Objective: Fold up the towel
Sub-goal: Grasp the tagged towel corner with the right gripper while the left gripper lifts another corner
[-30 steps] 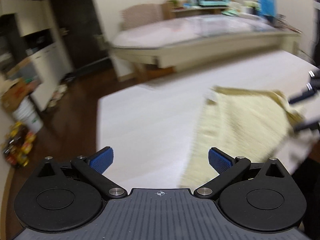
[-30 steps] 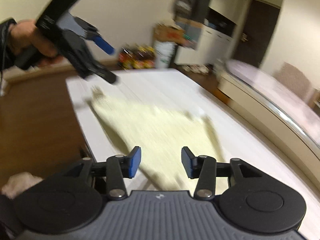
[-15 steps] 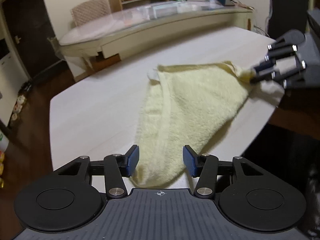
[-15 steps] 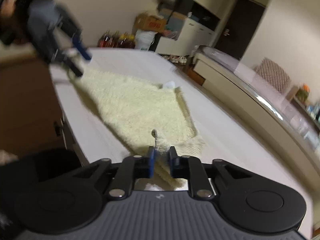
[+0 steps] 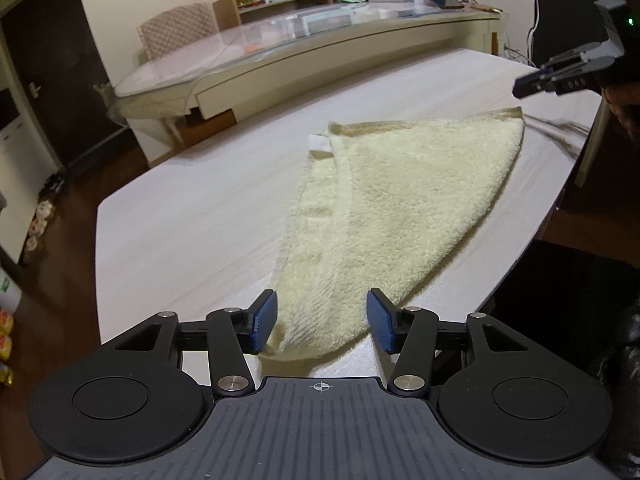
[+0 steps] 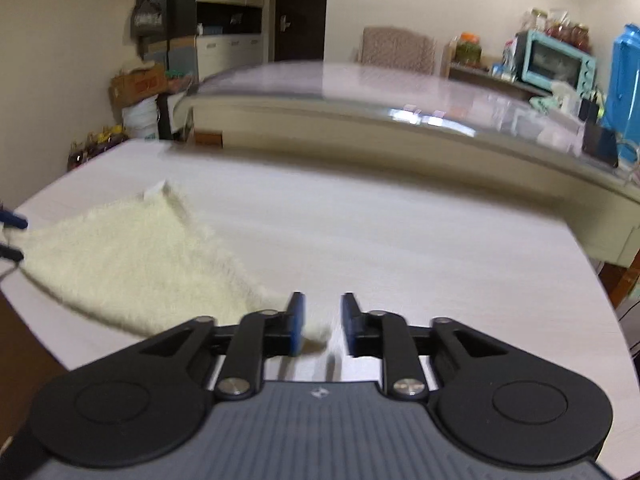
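on a pale wood-grain table (image 5: 192,216), a cream-yellow terry towel (image 5: 384,216) lies flat, already doubled over into a rough triangle. in the left wrist view its wide end sits at 6 o'clock, right against the camera, and it narrows toward a corner at 1 o'clock, with a small white label (image 5: 318,142) poking out at 12 o'clock.

the left claw (image 5: 322,322) hangs low over the near edge of the towel. its blue pads (image 5: 266,322) stand apart on either side of the cloth; they have just widened a little, and the towel lies between them without being pinched. that looks like a corner just set down so the fold stays put.

the right claw (image 6: 322,324) has also just been opening. in its own, motion-blurred view a tip of the towel lies at its left pad while the other pad stands clear over bare table, so nothing is gripped. from the left wrist view, the same claw (image 5: 528,84) hovers at 2 o'clock, just above and beside the far corner of the towel, apart from it.

both claws appear to have released, likely to let the layers settle before the next fold. a glass-topped dining table (image 5: 320,32) stands behind, well apart.
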The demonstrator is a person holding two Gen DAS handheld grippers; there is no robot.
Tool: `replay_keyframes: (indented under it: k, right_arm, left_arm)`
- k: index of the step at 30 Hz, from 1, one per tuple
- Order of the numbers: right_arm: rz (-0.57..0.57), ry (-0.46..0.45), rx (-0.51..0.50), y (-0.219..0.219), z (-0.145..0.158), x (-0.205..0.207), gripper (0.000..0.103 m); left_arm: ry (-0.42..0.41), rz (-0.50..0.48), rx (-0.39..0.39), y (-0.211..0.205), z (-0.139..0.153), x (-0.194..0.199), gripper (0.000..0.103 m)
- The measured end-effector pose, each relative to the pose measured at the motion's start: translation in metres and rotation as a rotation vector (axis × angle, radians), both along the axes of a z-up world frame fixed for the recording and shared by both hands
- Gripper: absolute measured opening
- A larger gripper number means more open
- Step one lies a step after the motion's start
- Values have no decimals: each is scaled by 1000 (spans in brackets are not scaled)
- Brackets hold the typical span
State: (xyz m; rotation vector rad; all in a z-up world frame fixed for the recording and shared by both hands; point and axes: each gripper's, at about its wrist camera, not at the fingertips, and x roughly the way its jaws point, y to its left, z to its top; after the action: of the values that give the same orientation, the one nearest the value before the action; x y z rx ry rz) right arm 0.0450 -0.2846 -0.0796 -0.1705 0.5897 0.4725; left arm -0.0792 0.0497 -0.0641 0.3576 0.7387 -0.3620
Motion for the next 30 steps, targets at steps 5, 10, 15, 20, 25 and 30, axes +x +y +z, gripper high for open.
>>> replay_keyframes:
  k: [5,10,15,20,25,30]
  right_arm:
    - [280,8,27,49,23,27,32]
    - [528,31,-38,110,28,63,34]
    - [663,53,-146,158,16,89,34]
    - [733,92,-199,182,4,107,34]
    - [778,135,-219,194,-8,117,32]
    - [792,174,-184,189,-12,118,6]
  left_arm:
    - [-8,10,-13,4,-2,1,62]
    - [-15,10,-14,5,-2,1,66]
    - [-34,13,-26,6,3,-1,64]
    - [-53,22,-22,8,10,-7,64]
    - [-58,27,-19,9,10,-8,64]
    - [-60,25,-16,11,10,-14,65]
